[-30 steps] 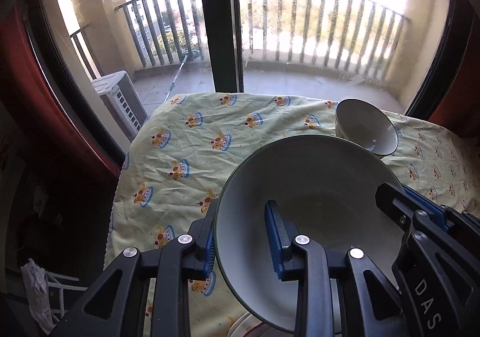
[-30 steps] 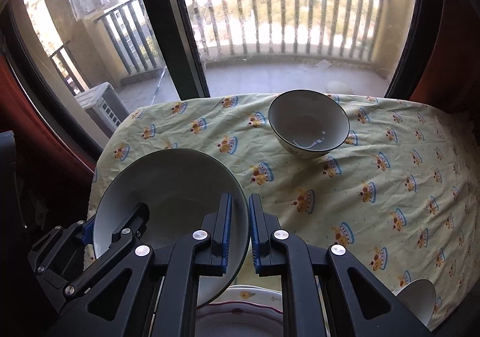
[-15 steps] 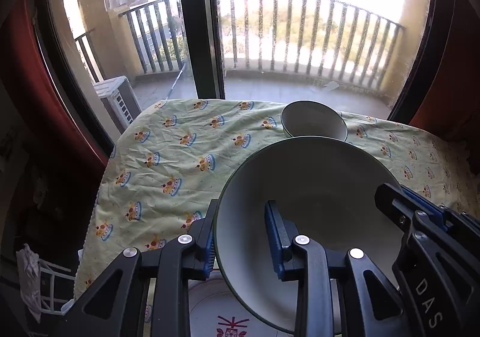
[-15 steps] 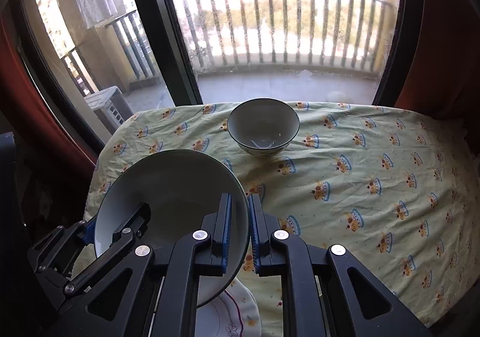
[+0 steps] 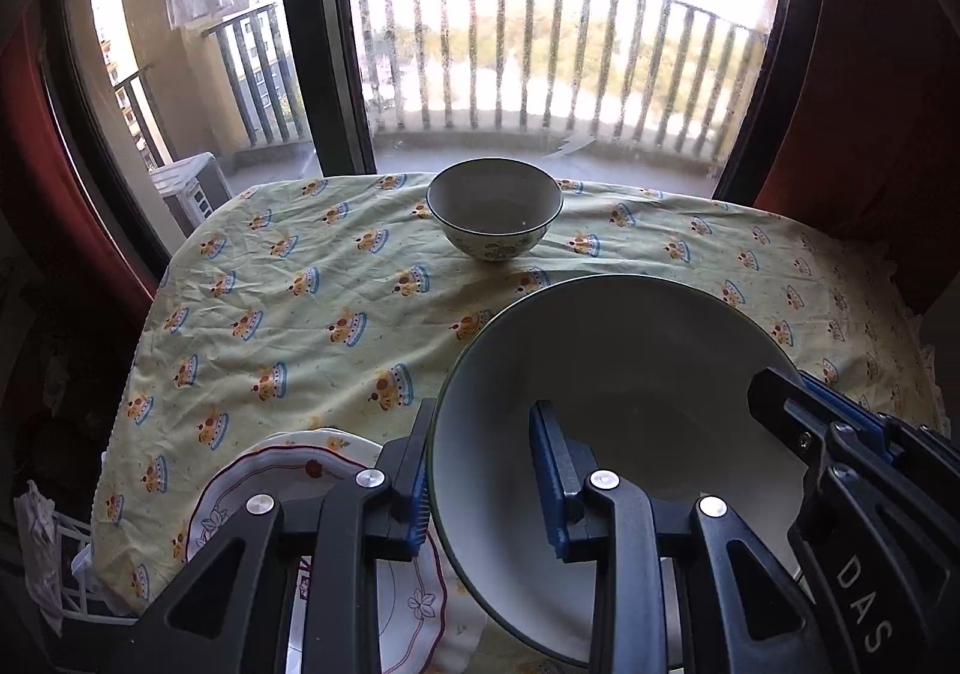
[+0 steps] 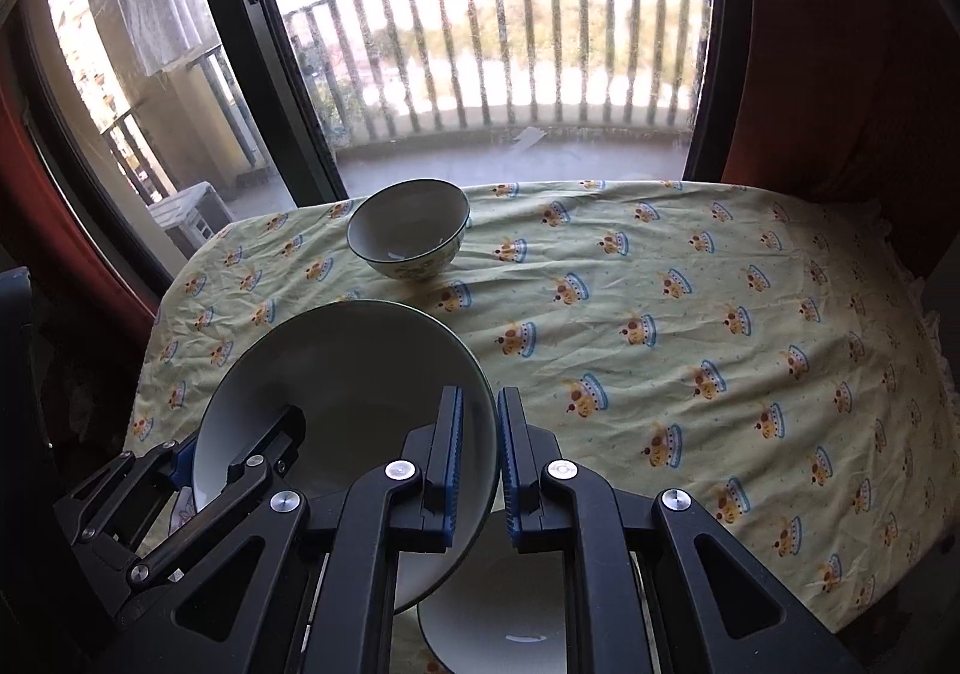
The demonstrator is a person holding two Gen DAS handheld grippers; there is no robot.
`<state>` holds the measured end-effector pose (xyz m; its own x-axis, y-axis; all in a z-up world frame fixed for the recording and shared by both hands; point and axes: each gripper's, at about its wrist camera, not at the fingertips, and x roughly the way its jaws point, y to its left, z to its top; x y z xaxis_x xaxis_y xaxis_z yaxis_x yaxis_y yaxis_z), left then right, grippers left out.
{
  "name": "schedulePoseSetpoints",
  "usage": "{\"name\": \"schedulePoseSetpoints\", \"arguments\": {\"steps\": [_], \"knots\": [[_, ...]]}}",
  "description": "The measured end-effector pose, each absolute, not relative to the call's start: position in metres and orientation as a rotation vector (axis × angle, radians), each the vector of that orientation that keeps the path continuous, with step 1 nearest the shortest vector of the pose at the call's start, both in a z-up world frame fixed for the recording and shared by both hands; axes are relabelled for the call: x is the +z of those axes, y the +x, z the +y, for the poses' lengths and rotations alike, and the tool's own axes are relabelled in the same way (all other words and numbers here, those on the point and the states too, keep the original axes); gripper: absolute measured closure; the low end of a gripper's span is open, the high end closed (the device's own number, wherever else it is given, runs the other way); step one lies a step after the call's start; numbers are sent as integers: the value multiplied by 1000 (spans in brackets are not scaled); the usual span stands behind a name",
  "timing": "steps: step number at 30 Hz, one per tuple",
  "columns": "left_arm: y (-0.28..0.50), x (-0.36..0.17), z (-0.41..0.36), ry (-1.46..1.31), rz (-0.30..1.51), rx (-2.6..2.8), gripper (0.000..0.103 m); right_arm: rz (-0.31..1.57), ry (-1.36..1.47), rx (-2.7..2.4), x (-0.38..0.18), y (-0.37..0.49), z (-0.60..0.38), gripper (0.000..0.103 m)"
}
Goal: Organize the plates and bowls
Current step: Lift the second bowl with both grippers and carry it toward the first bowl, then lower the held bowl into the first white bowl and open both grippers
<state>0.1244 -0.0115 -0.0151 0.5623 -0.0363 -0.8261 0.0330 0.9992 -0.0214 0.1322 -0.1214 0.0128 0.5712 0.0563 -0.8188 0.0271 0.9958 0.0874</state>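
Left wrist view
- Left tool (image 5: 480, 470): nearly closed, its blue pads clamped on the left rim of the large bowl (image 5: 606, 374), one pad outside the wall and one inside.
- Right tool (image 5: 840, 428): comes in from the right edge and grips the same bowl's right rim.
- Large bowl: grey-white inside with a dark rim, held up over the near part of the worktop (image 5: 288, 314), tilted toward the camera.
- Small bowl (image 5: 495, 215): upright at the far edge of the worktop, near the middle, well apart from the large bowl.
- Patterned plate (image 5: 264, 488): lies at the near left, partly under the left tool and the large bowl.
- Worktop cloth: pale yellow with a crown print, creased.

Right wrist view
- Right tool (image 6: 480, 458): almost closed, pads pinching the right rim of the large bowl (image 6: 354, 368).
- Left tool (image 6: 240, 449): holds the bowl's left rim, at the near left.
- Small bowl (image 6: 408, 230): far left of the worktop (image 6: 690, 314), beyond the large bowl.
- Second white bowl (image 6: 510, 608): at the near edge, below the right tool and partly hidden by it.
- Window (image 6: 480, 44): behind the worktop, with balcony railing outside.
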Motion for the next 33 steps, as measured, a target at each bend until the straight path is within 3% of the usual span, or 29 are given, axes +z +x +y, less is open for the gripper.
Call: {"name": "schedulePoseSetpoints", "arguments": {"steps": [33], "knots": [[77,-87,-58,8,1153,-56,75,1150,114,-14,-63,84,-178,88]]}}
